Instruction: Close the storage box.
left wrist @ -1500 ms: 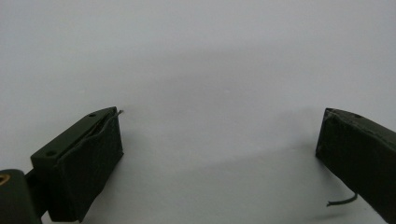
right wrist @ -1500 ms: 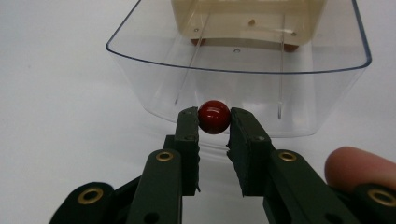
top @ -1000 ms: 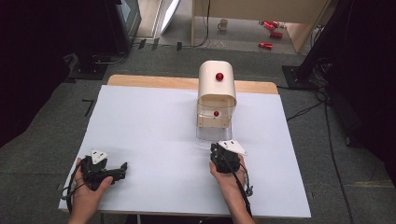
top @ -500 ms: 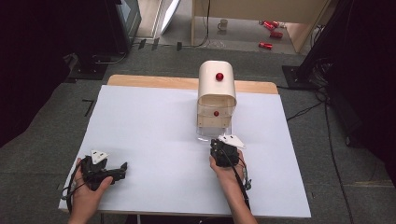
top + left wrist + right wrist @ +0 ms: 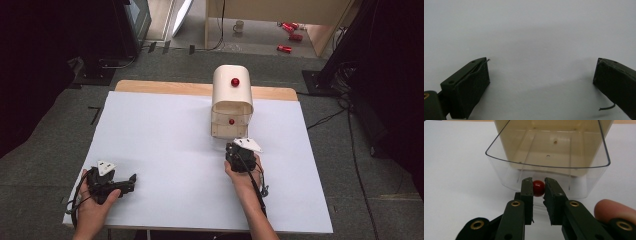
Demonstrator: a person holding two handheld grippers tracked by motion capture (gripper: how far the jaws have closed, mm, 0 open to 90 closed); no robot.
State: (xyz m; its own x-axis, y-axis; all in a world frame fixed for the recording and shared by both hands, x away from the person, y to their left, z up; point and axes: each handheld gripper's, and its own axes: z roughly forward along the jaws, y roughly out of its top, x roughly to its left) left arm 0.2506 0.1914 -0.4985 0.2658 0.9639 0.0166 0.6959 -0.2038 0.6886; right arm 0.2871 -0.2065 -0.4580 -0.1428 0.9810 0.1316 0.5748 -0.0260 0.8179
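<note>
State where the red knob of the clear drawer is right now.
In the right gripper view the red knob sits pinched in the right gripper, on the front of the clear drawer, which is pulled out of the cream box.

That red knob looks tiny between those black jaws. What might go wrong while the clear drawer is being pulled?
1. The right gripper pinches the small round red knob only at its jaw tips, so it might slip off the smooth ball.
2. The cream plastic cabinet stands free on the white table; pulling the clear plastic drawer could drag or tip it, since the left gripper lies far off and open.
</note>
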